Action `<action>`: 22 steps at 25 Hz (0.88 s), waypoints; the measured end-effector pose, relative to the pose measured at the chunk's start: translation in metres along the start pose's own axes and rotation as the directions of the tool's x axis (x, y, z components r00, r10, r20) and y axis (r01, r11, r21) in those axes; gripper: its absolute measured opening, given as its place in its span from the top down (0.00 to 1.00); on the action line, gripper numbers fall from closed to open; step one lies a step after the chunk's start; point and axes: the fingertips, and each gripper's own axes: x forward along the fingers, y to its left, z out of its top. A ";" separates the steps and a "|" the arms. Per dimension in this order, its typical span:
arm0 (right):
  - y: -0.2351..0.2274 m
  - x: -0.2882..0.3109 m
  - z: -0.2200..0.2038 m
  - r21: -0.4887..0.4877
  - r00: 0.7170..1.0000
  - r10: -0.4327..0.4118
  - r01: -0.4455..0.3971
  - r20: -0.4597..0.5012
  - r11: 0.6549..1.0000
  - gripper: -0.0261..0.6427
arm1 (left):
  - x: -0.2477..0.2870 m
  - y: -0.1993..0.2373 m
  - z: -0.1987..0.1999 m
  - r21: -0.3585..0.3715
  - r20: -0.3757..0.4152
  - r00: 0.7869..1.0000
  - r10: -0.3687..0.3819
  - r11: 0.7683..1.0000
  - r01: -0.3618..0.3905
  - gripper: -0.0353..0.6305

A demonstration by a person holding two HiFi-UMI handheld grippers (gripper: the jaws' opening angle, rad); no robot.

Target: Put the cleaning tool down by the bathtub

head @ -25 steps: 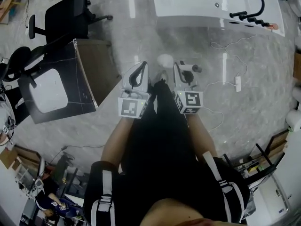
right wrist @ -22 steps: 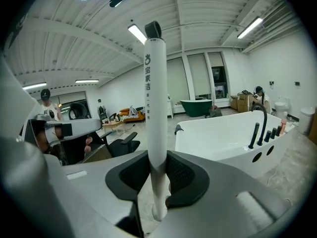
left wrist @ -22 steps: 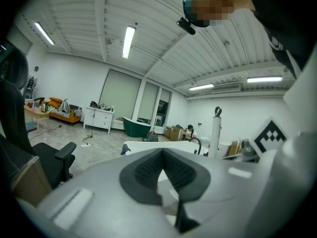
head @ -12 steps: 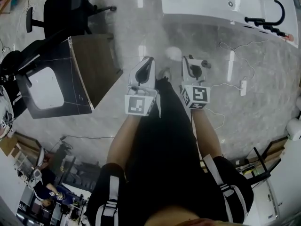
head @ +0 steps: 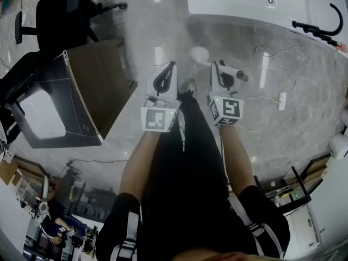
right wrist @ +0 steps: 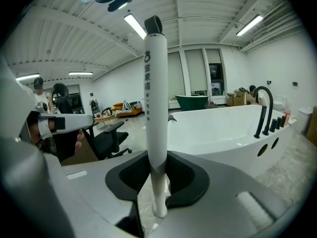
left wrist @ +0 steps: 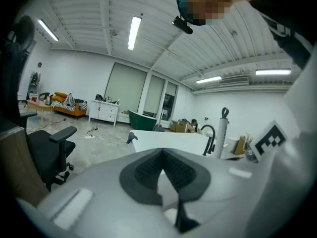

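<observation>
- Right gripper [right wrist: 157,170]: jaws clamped on the lower shaft of the cleaning tool [right wrist: 154,103]. In the head view this gripper [head: 218,68] is in front of the person's right forearm, above the floor [head: 163,15].
- Cleaning tool: white cylindrical handle with a black cap on top and print down its side. It is held upright, with a short lower end showing below the jaws. It is off the floor and apart from the bathtub [right wrist: 218,128], which stands behind it and to its right in the right gripper view.
- Left gripper [left wrist: 161,153]: jaws together at the tips, with nothing between them. It is held beside the right gripper, at about the same height in the head view [head: 171,67].
- Bathtub: white, standing on the floor, with a black faucet [right wrist: 262,110] on its rim.
- Office chair [head: 60,10]: black, on the floor to the left, well apart from the bathtub.
- Table [head: 98,80]: brown top, near the chair.
- Cable [head: 272,58]: thin and white, lying on the floor beside the bathtub.
</observation>
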 end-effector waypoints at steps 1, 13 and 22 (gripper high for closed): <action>-0.001 0.007 -0.007 -0.001 1.000 -0.004 0.003 -0.005 1.000 0.82 | 0.003 0.003 -0.006 0.000 -0.003 1.000 -0.001 1.000 0.001 0.94; -0.017 0.075 -0.082 0.003 0.997 -0.043 0.044 -0.066 0.999 0.82 | 0.032 0.030 -0.070 -0.028 -0.039 0.999 -0.020 0.999 0.019 0.94; -0.010 0.121 -0.135 -0.003 0.996 -0.023 0.023 -0.090 1.000 0.82 | 0.049 0.058 -0.116 -0.047 -0.061 0.998 -0.009 0.999 0.006 0.94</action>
